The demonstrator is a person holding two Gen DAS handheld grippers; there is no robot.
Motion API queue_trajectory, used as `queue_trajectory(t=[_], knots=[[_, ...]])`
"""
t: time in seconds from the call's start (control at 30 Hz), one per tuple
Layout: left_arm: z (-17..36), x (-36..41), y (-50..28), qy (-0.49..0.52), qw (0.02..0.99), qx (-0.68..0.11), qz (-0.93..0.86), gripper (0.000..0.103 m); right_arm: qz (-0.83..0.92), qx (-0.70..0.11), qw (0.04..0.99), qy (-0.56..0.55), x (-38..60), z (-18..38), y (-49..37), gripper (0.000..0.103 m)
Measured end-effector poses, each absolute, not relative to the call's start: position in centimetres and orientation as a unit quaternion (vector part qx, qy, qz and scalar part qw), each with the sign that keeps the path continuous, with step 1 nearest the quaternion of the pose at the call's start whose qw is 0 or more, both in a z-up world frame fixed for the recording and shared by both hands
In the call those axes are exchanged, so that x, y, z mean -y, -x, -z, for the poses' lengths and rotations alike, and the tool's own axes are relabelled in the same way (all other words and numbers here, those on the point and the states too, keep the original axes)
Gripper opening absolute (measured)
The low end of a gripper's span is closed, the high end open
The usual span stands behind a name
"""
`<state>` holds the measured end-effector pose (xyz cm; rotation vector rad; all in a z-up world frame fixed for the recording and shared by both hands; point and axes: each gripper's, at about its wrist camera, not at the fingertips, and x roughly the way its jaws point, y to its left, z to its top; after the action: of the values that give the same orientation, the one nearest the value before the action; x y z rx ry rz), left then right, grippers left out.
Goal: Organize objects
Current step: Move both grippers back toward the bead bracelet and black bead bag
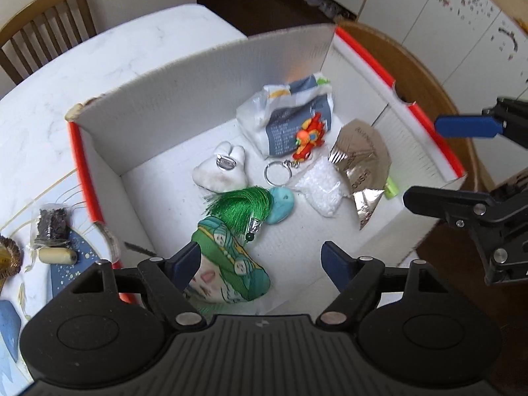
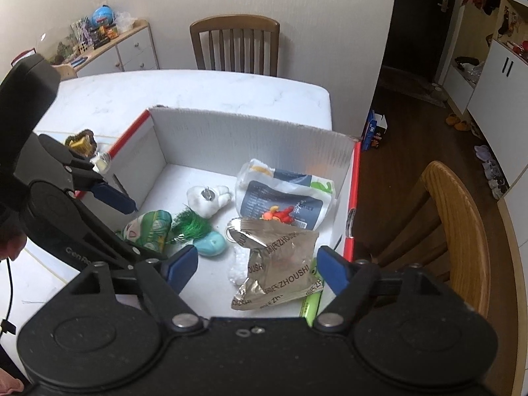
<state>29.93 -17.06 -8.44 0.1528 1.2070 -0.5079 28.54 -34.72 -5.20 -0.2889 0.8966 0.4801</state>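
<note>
A white box with red edges (image 1: 184, 105) (image 2: 250, 132) stands on the white table. Inside lie a green patterned pouch (image 1: 227, 267) (image 2: 150, 229) with a green tassel (image 1: 239, 204), a turquoise stone (image 1: 280, 206) (image 2: 211, 244), a white plush (image 1: 222, 168) (image 2: 208, 199), an orange keychain toy (image 1: 308, 140), a blue-white packet (image 1: 290, 115) (image 2: 283, 194), a silver foil bag (image 1: 363, 165) (image 2: 280, 270) and a bag of white beads (image 1: 318, 186). My left gripper (image 1: 260, 262) is open and empty above the pouch. My right gripper (image 2: 257, 269) is open and empty above the foil bag.
Outside the box on the left lie a small bag of dark bits (image 1: 52, 226), a cream cylinder (image 1: 57, 255) and a gold object (image 2: 81, 142) on a patterned mat. A wooden chair (image 2: 452, 227) stands at the right, another (image 2: 234, 44) behind the table.
</note>
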Motion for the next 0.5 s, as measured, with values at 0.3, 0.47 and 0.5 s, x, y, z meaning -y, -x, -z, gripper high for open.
queue_trajectory(t=[0.3,0.47,0.5], knots=[[4.5,12.4,-27.5,-0.033,0.820,-0.508,0.262,0.080,-0.224,-0.416,0.875,0.111,34.0,2.5,-26.6,0.081],[2.8,9.4,-25.9,-0.026,0.839,-0.474,0.265,0.080,-0.220,-0.409,0.879,0.107,32.3,1.4,-25.5,0.083],[2.5,8.7,-25.7,-0.025,0.842,-0.468,0.266,0.080,-0.220,-0.409,0.880,0.106,31.9,1.3,-25.3,0.083]])
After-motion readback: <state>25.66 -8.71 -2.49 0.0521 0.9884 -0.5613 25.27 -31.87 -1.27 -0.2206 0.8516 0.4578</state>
